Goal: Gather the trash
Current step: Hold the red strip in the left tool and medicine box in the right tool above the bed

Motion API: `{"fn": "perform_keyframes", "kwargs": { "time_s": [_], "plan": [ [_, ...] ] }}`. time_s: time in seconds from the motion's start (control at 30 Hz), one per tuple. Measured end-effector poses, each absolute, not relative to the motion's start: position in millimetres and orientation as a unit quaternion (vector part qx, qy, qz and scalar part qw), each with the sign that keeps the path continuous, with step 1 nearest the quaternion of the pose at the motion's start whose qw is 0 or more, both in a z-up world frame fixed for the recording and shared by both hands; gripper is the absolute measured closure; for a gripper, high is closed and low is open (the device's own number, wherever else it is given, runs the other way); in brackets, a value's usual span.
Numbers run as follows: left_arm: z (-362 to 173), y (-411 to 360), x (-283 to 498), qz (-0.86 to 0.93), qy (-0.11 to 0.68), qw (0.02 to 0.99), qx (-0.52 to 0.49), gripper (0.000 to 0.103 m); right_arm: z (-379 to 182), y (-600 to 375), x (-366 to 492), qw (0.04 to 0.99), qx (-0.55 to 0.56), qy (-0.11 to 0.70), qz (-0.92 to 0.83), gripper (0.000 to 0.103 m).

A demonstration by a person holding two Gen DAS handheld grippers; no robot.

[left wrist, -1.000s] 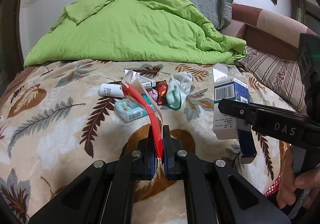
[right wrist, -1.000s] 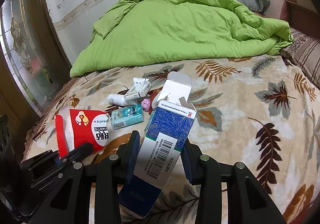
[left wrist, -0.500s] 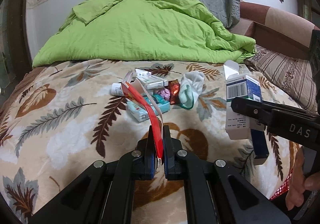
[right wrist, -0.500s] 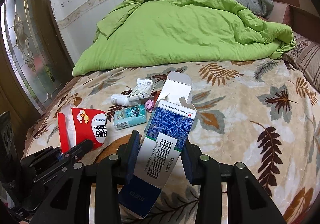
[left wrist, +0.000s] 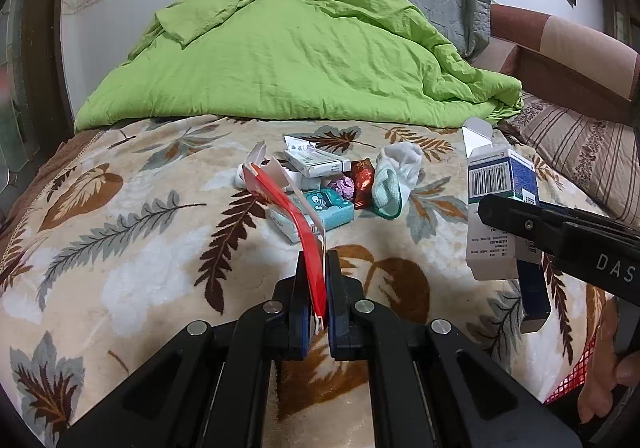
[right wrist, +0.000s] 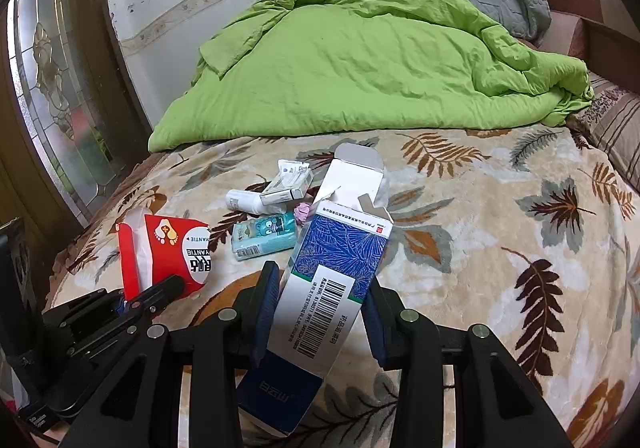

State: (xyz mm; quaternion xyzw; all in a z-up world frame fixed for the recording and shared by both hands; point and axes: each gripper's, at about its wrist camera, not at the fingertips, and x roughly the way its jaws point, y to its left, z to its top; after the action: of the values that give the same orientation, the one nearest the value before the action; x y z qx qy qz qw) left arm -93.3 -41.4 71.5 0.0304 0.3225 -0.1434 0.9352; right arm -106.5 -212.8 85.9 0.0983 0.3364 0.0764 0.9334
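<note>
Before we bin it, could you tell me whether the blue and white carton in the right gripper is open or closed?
Open: the blue and white carton has its top flap raised.

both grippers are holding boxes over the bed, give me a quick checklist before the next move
1. Left gripper shut on the red box: ok.
2. Right gripper clamped on the blue and white carton: ok.
3. Both boxes lifted off the leaf-print blanket: ok.
4. The two grippers clear of each other: ok, apart.
5. Trash bin or bag to drop into: cannot tell, none in view.
6. Bed cleared: not ok, the teal packet, white box and wrappers remain.
</note>
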Motion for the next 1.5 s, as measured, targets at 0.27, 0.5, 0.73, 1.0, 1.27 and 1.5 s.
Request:
{"fn": "perform_keyframes", "kwargs": {
  "time_s": [0.27,0.5,0.73,1.0,1.27,1.5],
  "plan": [
    [71.6,-41.3,-93.3,-0.143,0.321,0.936,0.031,0.097,86.3,-212.8,-107.3,0.934,0.098,0.335,0.077,0.06],
    [71.6,-41.8,-93.6,-0.143,0.322,0.935,0.032,0.097,87.4,-211.7,-107.8,0.934,0.098,0.334,0.078,0.06],
    [71.5,-41.9,-94.0,-0.144,0.321,0.936,0.031,0.097,87.4,-211.9,-107.9,0.934,0.098,0.334,0.079,0.06],
    [71.6,-42.4,-94.2,-0.144,0.321,0.935,0.031,0.097,87.7,-211.7,-108.2,0.935,0.098,0.333,0.078,0.06],
    [71.8,-42.9,-93.9,-0.144,0.321,0.936,0.032,0.097,88.4,-211.1,-108.3,0.935,0.098,0.333,0.079,0.06],
    [72.0,-43.1,-94.5,-0.144,0.321,0.936,0.032,0.097,88.3,-211.6,-108.6,0.935,0.098,0.332,0.08,0.06]
  ]
}}
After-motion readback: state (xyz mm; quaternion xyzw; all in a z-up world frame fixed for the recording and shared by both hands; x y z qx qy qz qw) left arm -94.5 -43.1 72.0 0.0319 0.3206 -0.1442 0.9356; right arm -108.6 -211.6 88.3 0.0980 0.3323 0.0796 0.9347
